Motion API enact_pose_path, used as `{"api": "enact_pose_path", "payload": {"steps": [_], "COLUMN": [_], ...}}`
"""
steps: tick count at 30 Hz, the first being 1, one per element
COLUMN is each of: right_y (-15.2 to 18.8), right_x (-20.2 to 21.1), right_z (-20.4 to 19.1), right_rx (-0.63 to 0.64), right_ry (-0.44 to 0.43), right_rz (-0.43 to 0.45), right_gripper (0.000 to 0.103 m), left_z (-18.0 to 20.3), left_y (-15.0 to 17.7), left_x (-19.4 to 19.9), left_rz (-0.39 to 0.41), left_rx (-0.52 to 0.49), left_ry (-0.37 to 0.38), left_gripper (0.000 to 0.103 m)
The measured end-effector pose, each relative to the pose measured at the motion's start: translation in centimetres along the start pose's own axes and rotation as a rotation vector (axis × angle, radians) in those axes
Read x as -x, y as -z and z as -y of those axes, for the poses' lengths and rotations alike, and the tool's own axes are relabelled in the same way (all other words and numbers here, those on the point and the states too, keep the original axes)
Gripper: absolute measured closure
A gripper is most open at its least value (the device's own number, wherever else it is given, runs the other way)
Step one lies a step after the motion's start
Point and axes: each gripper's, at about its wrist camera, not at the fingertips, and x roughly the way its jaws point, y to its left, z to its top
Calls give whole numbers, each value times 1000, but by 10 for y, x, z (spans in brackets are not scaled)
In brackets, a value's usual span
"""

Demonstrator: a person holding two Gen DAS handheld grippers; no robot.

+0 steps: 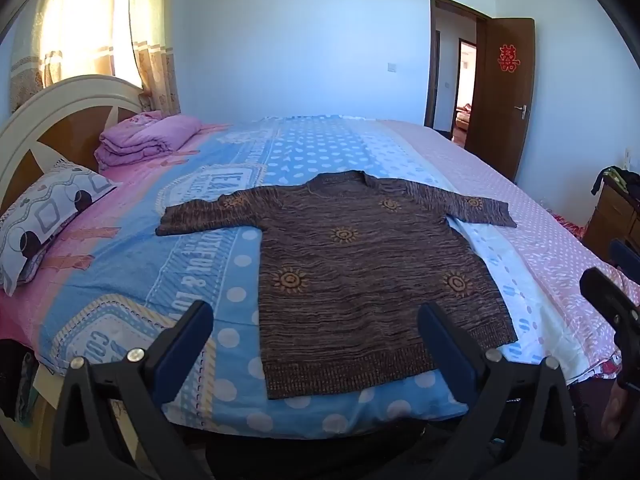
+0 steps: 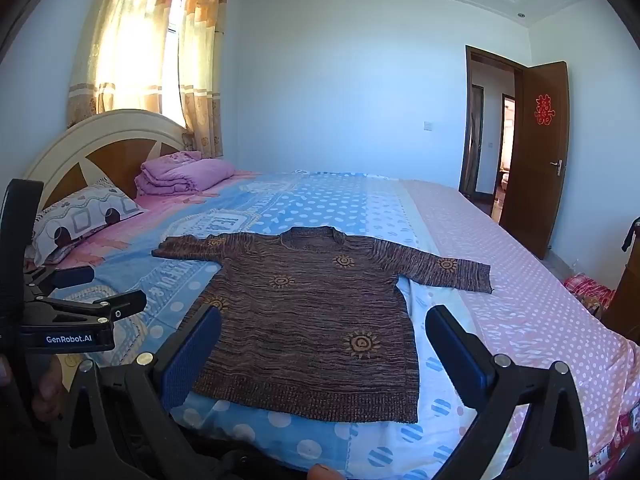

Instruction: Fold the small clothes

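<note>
A brown knitted sweater (image 1: 360, 272) with orange sun motifs lies flat on the bed, sleeves spread out, hem towards me. It also shows in the right wrist view (image 2: 316, 320). My left gripper (image 1: 316, 328) is open and empty, held above the bed's near edge in front of the sweater's hem. My right gripper (image 2: 324, 340) is open and empty, also in front of the hem. The left gripper shows at the left edge of the right wrist view (image 2: 72, 304), and the right gripper at the right edge of the left wrist view (image 1: 612, 300).
The bed (image 1: 168, 264) has a blue and pink patterned sheet. A patterned pillow (image 1: 44, 216) and a folded purple quilt (image 1: 148, 136) lie by the headboard (image 1: 52, 120). An open brown door (image 1: 504, 92) is at the far right. A wooden cabinet (image 1: 612, 216) stands at right.
</note>
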Motion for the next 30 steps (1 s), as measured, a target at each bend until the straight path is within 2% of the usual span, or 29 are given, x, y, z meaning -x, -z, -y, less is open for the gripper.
{"api": "enact_pose_path", "payload": {"steps": [4,7,10,30], "right_y": [-3,5,0,2], "right_x": [1,2,-2,-8], "right_z": [2,0,-2,6], "right_rx": [-1,-1,-1,-29], "right_ry": [1,1,1,-2], "right_rz": [3,4,-10,-22], "right_gripper": [1,1,1,1], "left_z": [8,5,-1,-6], "left_y": [-1,-1,-2,-4], "left_x": [2,1,4,4], "left_rz": [20,21,26,30], "left_rx": [-40,-18,1,5], "left_ry": [-22,-14,-4,-8], "left_gripper": [0,0,0,0]}}
